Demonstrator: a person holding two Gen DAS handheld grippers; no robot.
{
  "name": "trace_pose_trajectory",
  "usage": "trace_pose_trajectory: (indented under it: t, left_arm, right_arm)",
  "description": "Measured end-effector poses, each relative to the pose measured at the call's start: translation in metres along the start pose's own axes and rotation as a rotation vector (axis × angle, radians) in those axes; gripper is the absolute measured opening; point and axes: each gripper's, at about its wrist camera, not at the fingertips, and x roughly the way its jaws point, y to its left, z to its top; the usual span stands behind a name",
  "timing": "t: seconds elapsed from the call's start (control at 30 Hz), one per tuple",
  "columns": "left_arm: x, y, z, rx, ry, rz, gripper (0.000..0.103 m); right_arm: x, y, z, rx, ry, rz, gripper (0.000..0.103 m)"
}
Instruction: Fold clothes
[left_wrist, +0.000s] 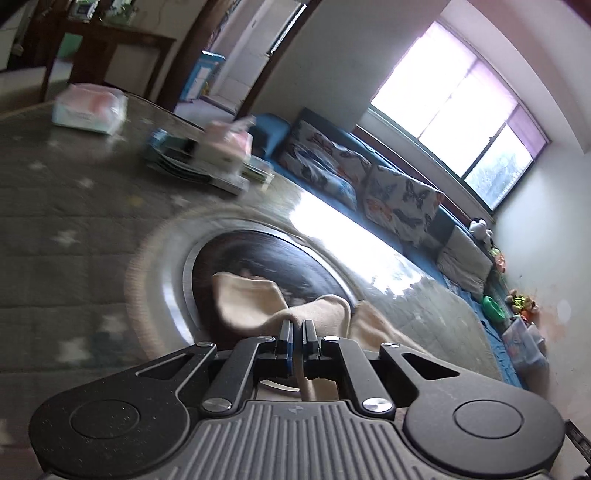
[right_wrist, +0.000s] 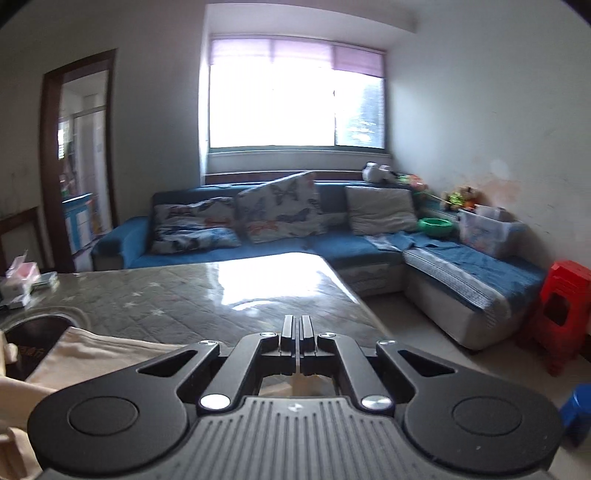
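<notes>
A cream-coloured garment (left_wrist: 255, 302) hangs in folds over the table. My left gripper (left_wrist: 297, 325) is shut on a fold of it, and cloth runs down between the fingers. The left view is tilted and blurred. My right gripper (right_wrist: 297, 321) is shut, with a strip of the same cream garment (right_wrist: 96, 354) seen below, between the fingers' bases; the rest of the cloth spreads to the left over the table. Both grippers hold it above the grey quilted table cover (right_wrist: 177, 299).
A round dark inset with a metal ring (left_wrist: 258, 258) sits in the table. Tissue packs (left_wrist: 90, 109) and a stack of books (left_wrist: 207, 162) lie at the far side. A blue sofa (right_wrist: 332, 243) with cushions stands beyond, with red stools (right_wrist: 561, 306) at right.
</notes>
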Motion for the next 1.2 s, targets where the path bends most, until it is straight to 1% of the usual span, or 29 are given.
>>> trace_pose_trajectory:
  t: [0.07, 0.1, 0.13, 0.17, 0.23, 0.3, 0.33, 0.37, 0.43, 0.53, 0.6, 0.67, 0.7, 0.73, 0.77, 0.83, 0.93, 1.07, 1.13, 1.2]
  left_arm:
    - [-0.008, 0.010, -0.004, 0.019, 0.002, 0.033, 0.005]
    - [-0.010, 0.014, -0.006, 0.027, 0.009, 0.049, 0.005]
    - [-0.013, 0.019, -0.008, 0.035, 0.017, 0.065, 0.005]
    - [-0.014, 0.023, -0.011, 0.042, 0.025, 0.081, 0.005]
    - [-0.014, 0.029, -0.021, 0.061, 0.048, 0.111, 0.005]
    - [-0.015, 0.033, -0.030, 0.074, 0.063, 0.130, 0.005]
    - [-0.017, 0.035, -0.033, 0.080, 0.066, 0.136, 0.005]
    - [-0.018, 0.035, -0.034, 0.090, 0.063, 0.145, 0.005]
    - [-0.021, 0.035, -0.038, 0.111, 0.055, 0.162, 0.005]
    - [-0.025, 0.034, -0.043, 0.133, 0.056, 0.178, 0.005]
    - [-0.025, 0.033, -0.046, 0.151, 0.055, 0.191, 0.005]
    - [-0.025, 0.033, -0.048, 0.157, 0.060, 0.198, 0.005]
    - [-0.024, 0.032, -0.049, 0.160, 0.064, 0.200, 0.005]
    - [-0.024, 0.031, -0.050, 0.165, 0.066, 0.203, 0.005]
    - [-0.023, 0.031, -0.051, 0.170, 0.067, 0.205, 0.005]
    - [-0.023, 0.029, -0.051, 0.180, 0.068, 0.208, 0.005]
    - [-0.025, 0.027, -0.051, 0.202, 0.059, 0.203, 0.005]
    - [-0.026, 0.023, -0.052, 0.219, 0.067, 0.183, 0.005]
    - [-0.026, 0.021, -0.054, 0.237, 0.081, 0.166, 0.005]
    - [-0.026, 0.019, -0.058, 0.259, 0.096, 0.148, 0.005]
  right_arm:
    - [-0.010, -0.016, -0.008, 0.026, 0.012, -0.035, 0.001]
    - [-0.011, -0.025, -0.016, 0.043, 0.042, -0.051, 0.002]
    - [-0.009, -0.030, -0.023, 0.045, 0.079, -0.043, 0.003]
    - [-0.006, -0.034, -0.028, 0.064, 0.100, -0.040, 0.006]
    - [0.001, -0.039, -0.038, 0.102, 0.139, -0.026, 0.007]
    - [0.011, -0.042, -0.045, 0.137, 0.173, -0.001, 0.012]
    - [0.017, -0.043, -0.048, 0.155, 0.187, 0.013, 0.019]
    - [0.024, -0.042, -0.051, 0.159, 0.197, 0.014, 0.028]
    - [0.038, -0.036, -0.057, 0.151, 0.215, -0.007, 0.034]
    - [0.061, -0.035, -0.062, 0.183, 0.253, -0.013, 0.034]
    - [0.070, -0.037, -0.065, 0.213, 0.251, -0.007, 0.034]
    - [0.074, -0.032, -0.065, 0.188, 0.254, 0.006, 0.032]
    - [0.075, -0.028, -0.065, 0.162, 0.258, 0.017, 0.026]
    - [0.076, -0.024, -0.064, 0.135, 0.262, 0.028, 0.006]
    - [0.076, -0.019, -0.065, 0.106, 0.259, 0.030, 0.006]
    - [0.068, -0.013, -0.063, 0.054, 0.232, -0.001, 0.006]
    - [0.050, -0.018, -0.054, 0.027, 0.186, -0.049, 0.006]
    - [0.012, -0.029, -0.049, -0.079, 0.127, -0.174, 0.006]
    - [-0.001, -0.033, -0.050, -0.095, 0.116, -0.215, 0.006]
    - [-0.021, -0.043, -0.054, -0.107, 0.111, -0.289, 0.006]
